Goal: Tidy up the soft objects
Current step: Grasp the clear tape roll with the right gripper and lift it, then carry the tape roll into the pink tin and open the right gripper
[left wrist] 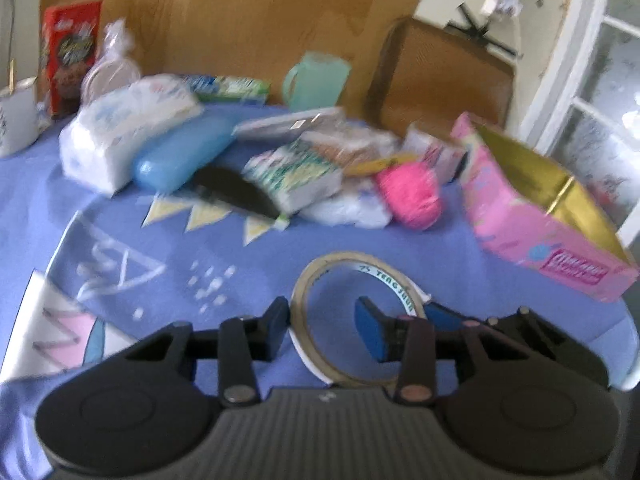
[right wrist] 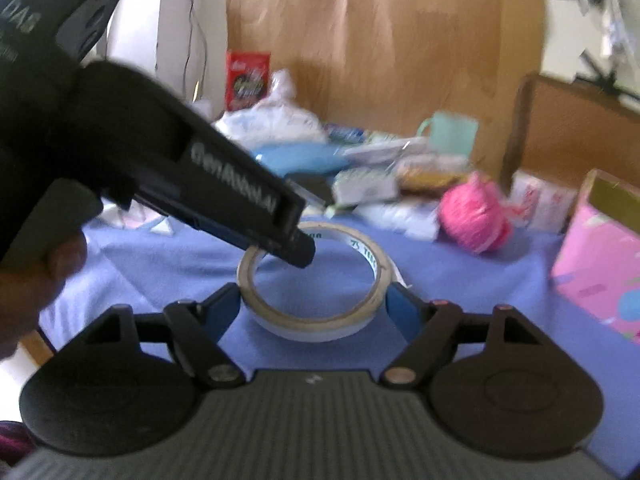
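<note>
Far left on the blue tablecloth (left wrist: 248, 264): white mug (left wrist: 16, 116), red cereal box (left wrist: 72, 56), then a soft tissue pack (left wrist: 120, 128) leaning on a blue hard case (left wrist: 180, 156). Centre: blurred heap of packets. Right of it, a pink yarn ball (left wrist: 412, 192); far right, an open pink carton with gold lining (left wrist: 540, 216), apparently empty.

Near edge, both tools meet on one tape roll (right wrist: 312, 326), which is just above or on the cloth.
- Left gripper (left wrist: 324, 326): jaws drawn in narrow, straddling the ring's left wall. Outer pad against it, inner pad inside the ring with a gap showing. A clamp is not confirmed.
- Right gripper (right wrist: 314, 304): pads flank the ring across its full outside width, both touching. Reads as gripping the roll.

Judgement: the roll is being passed or cleared so the soft items can be sorted; none is in the carton yet.

To do well: keep one firm hold before the other lets go. Draw the left tool's inner finger straight out of the ring so it does not hook the rim. Keep the ring level. Steer wide of the yarn ball, which would roll.
</note>
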Available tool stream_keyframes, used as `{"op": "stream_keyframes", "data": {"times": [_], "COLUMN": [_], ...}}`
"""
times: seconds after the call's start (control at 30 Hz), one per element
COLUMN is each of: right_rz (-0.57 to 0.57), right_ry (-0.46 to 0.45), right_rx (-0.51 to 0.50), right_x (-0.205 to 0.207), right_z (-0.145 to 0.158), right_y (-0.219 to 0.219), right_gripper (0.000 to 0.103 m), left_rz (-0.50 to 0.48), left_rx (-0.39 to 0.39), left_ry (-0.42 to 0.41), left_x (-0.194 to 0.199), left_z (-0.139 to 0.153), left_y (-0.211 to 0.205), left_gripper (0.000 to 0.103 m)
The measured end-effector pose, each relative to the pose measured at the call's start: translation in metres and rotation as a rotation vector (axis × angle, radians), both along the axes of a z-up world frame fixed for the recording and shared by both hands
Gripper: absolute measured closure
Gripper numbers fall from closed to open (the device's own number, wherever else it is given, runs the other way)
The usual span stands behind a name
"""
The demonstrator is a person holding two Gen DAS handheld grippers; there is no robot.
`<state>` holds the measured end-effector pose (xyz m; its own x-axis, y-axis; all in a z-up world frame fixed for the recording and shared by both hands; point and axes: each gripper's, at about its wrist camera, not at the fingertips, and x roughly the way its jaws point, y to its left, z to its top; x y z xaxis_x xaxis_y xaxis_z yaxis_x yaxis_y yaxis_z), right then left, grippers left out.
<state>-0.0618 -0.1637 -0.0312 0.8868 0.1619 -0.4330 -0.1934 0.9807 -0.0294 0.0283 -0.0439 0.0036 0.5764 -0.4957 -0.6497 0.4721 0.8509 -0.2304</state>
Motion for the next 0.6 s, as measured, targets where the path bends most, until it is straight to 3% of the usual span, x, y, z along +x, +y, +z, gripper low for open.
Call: {"op": "stream_keyframes", "data": {"times": [0.17, 0.37, 0.47, 0.6], "right_rz": [-0.096, -0.266, -0.363, -0.483], "right_ry": [-0.137, -0.271, -0.302, -0.275], "right_rx": [-0.032, -0.108, -0.141, -0.166], "right_x": [-0.016, -0.029, -0.033, -0.02], "right_z": [0.019, 0.041, 0.048, 0.042], "right_y": [-0.021, -0.07, -0.105, -0.151], "right_gripper": [0.022, 0.022, 0.022, 0.021], "left_rz": [-0.077, -0.22, -0.295, -0.375], "left_rx": [-0.011, -0.031, -0.044, -0.063], "left_ry": [-0.097, -0.213, -0.266, -0.285], "left_x": [-0.005, -0.009, -0.016, -0.017], "left_z": [0.032, 0.069, 0.078, 0.079], "left_y": [-0.034, -0.111, -0.156, -0.213], "left_gripper": [0.066, 0.066, 0.066, 0.066]}}
